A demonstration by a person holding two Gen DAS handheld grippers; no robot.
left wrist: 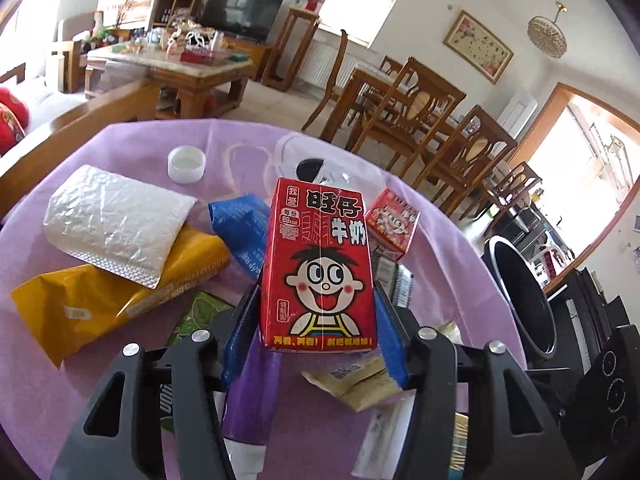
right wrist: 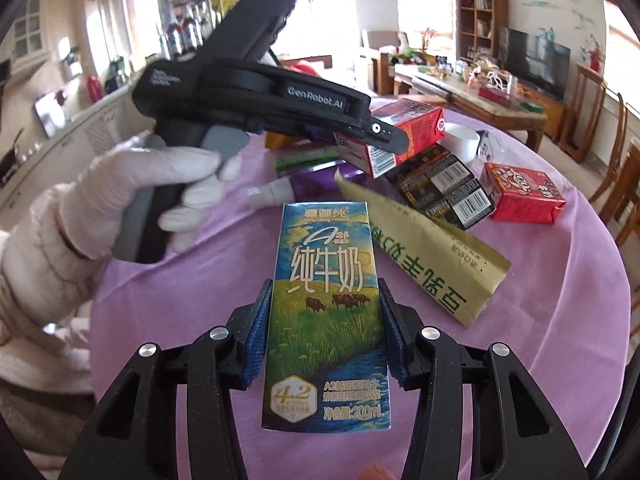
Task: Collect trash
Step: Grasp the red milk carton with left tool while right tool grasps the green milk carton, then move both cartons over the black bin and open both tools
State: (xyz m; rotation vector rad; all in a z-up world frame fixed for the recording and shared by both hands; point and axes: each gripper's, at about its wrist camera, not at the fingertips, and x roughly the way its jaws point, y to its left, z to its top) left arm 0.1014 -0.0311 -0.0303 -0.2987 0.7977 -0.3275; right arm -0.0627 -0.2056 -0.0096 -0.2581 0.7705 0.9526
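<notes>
My left gripper (left wrist: 318, 292) is shut on a red milk carton (left wrist: 320, 248) with a cartoon face, held upright above the purple-covered table (left wrist: 120, 380). In the right wrist view, that same red carton (right wrist: 404, 128) shows in the left gripper, which a white-gloved hand (right wrist: 160, 184) holds. My right gripper (right wrist: 325, 292) is shut on a blue-and-green milk carton (right wrist: 326, 320); its blue pads press both sides. More trash lies on the cloth: a small red carton (left wrist: 394, 222), a tan paper bag (right wrist: 432, 256) and a black box (right wrist: 444, 188).
A silver bubble mailer (left wrist: 112, 220), a yellow package (left wrist: 100, 300), a blue bag (left wrist: 244, 232) and a white cap (left wrist: 187, 164) lie on the left of the table. A black round-rimmed bin (left wrist: 520, 292) stands beside the table's right edge. Wooden chairs (left wrist: 420, 120) stand beyond.
</notes>
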